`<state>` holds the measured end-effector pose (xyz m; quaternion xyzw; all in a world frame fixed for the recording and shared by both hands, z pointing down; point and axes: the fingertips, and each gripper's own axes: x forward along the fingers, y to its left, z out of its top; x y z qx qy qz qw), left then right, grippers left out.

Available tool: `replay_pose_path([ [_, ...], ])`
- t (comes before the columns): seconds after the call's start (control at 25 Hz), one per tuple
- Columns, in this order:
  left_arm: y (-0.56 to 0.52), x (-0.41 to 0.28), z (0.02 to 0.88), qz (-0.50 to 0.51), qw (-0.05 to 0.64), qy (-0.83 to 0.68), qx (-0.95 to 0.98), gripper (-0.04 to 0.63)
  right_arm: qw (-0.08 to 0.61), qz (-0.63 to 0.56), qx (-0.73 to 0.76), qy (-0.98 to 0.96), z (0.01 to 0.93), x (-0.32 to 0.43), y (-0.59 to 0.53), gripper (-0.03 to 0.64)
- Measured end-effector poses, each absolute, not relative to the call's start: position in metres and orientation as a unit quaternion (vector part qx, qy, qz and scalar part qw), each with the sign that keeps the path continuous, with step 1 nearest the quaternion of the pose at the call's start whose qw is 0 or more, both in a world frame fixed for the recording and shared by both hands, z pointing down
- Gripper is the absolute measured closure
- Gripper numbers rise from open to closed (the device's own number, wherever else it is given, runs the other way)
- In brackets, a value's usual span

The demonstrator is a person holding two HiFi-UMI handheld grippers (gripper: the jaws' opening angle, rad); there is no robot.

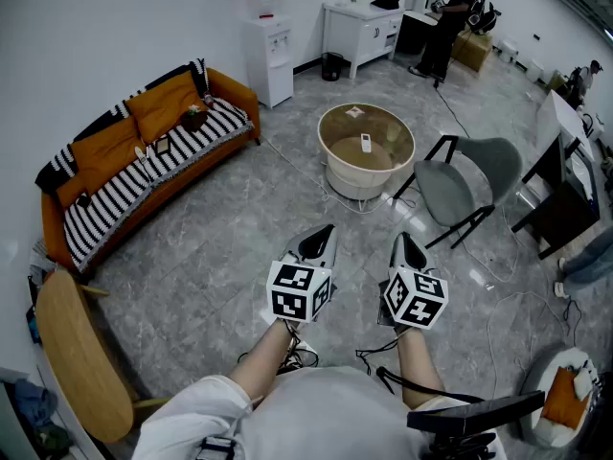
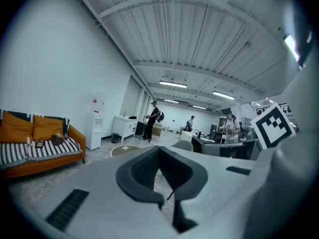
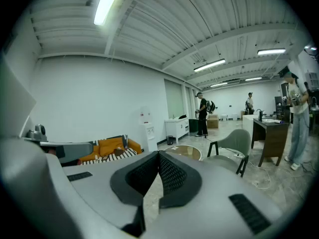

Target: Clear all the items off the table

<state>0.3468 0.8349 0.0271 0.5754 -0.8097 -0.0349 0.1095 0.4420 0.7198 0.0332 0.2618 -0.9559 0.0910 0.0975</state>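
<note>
Along the left wall stands an orange sofa with a striped throw, and past its far end is a white water dispenser. Low in the middle of the head view, the left gripper is held out over the grey floor. Its jaws are pressed together at the tips with nothing between them, and the left gripper view shows the same.

Further ahead, well apart from it, sits the round table, with a glass top on a pale drum base. A white remote lies near the middle of the top, and a small white card lies toward the far rim.

Just beside the left gripper, the right gripper is closed tight and empty too, as its own view confirms. A grey chair stands near the table's right side, with a dark desk further right. A person stands at the far end of the room.
</note>
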Motion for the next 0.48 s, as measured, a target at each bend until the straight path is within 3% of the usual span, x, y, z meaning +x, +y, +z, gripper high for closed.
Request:
replay_pose_path([
  [0.48,0.846,0.312,0.031,-0.035,0.109,-0.81,0.575,0.588,0.087,0.107,0.258,-0.956,0.035,0.412,0.73,0.594],
])
